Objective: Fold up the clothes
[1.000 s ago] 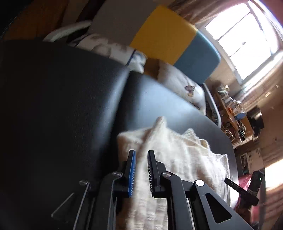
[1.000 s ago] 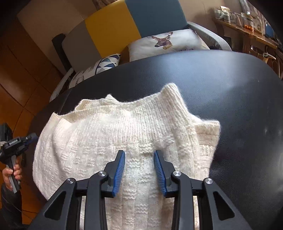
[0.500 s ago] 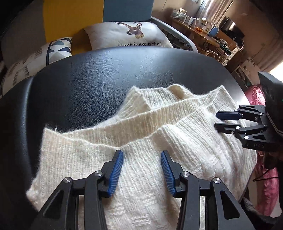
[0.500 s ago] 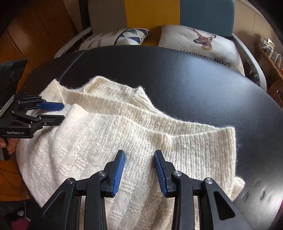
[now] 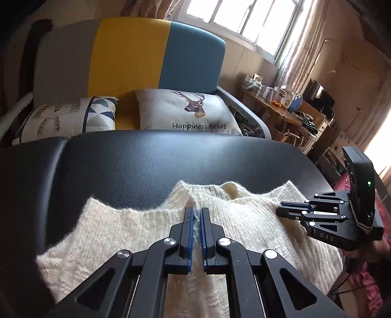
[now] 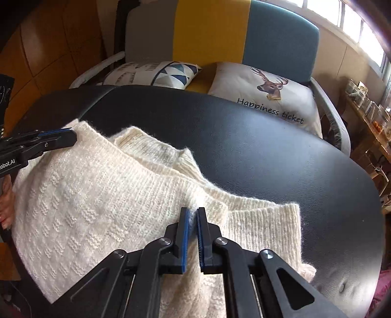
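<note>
A cream knitted sweater (image 5: 246, 220) lies bunched on the black padded table (image 5: 127, 166), its ribbed edges toward the far side. My left gripper (image 5: 196, 213) has its jaws closing tight on a raised ridge of the knit near the sweater's middle. In the right wrist view the sweater (image 6: 85, 195) spreads to the left. There my right gripper (image 6: 191, 212) is closing the same way, pinching a fold beside the ribbed hem. Each gripper shows in the other's view: the right gripper (image 5: 281, 210) at the sweater's right edge, the left gripper (image 6: 73, 137) at its far left corner.
Behind the table (image 6: 268, 151) stands a sofa (image 5: 132, 53) with a grey, yellow and blue back. A deer cushion (image 5: 185, 110) and a patterned cushion (image 5: 66, 117) lie on it. A cluttered wooden side table (image 5: 281, 102) and a bright window (image 5: 239, 19) are at the right. A hand (image 6: 6, 210) shows at the left edge.
Both grippers stood open over the sweater before; now each is shut on a pinch of knit. Both views swung round to face the sofa squarely.
</note>
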Tool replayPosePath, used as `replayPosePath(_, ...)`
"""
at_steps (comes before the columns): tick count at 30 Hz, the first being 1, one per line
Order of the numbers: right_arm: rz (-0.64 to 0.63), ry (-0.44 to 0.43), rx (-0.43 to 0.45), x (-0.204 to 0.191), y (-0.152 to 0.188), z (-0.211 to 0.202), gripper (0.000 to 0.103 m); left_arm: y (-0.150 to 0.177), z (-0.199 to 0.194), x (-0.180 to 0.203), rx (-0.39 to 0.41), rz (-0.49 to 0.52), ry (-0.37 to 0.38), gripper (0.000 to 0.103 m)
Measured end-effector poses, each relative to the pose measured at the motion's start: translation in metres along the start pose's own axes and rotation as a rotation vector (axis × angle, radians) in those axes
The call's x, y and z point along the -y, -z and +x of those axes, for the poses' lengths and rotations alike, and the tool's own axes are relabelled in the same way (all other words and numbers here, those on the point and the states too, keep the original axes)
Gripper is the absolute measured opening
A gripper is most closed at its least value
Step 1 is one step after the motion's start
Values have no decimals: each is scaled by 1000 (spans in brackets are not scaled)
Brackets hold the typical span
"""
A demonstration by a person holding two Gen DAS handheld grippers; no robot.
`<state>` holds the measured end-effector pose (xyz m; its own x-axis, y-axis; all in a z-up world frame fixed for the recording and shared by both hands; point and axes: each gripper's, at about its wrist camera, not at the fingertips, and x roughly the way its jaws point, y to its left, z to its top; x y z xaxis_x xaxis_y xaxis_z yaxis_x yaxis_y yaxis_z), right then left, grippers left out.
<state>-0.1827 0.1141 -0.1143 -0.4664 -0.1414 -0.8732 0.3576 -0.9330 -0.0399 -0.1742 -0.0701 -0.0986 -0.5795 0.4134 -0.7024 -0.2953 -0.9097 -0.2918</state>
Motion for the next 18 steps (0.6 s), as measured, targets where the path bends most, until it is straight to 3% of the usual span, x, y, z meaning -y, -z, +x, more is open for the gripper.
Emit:
replayPosePath(5, 78, 34, -9, 8, 7, 20, 6, 15, 42, -18, -74, -62, -29, 7)
replayPosePath(9, 79, 59, 39, 7, 6, 13, 6, 7, 27, -18, -44, -85, 4, 7)
replayPosePath(10, 68, 76, 59, 7, 5, 8, 6, 4, 21, -14, -18, -48, -6, 9)
replayPosePath(12, 76, 101, 70, 11, 1, 8, 6, -2, 27, -12, -37, 10, -39, 11)
replayPosePath(15, 110, 112, 40, 15, 4, 24, 6, -4, 38, -23, -114, -60, 13, 11)
replayPosePath(18, 113, 101, 60, 16, 9, 25, 8, -9, 16, -33, -73, -102, 39, 11)
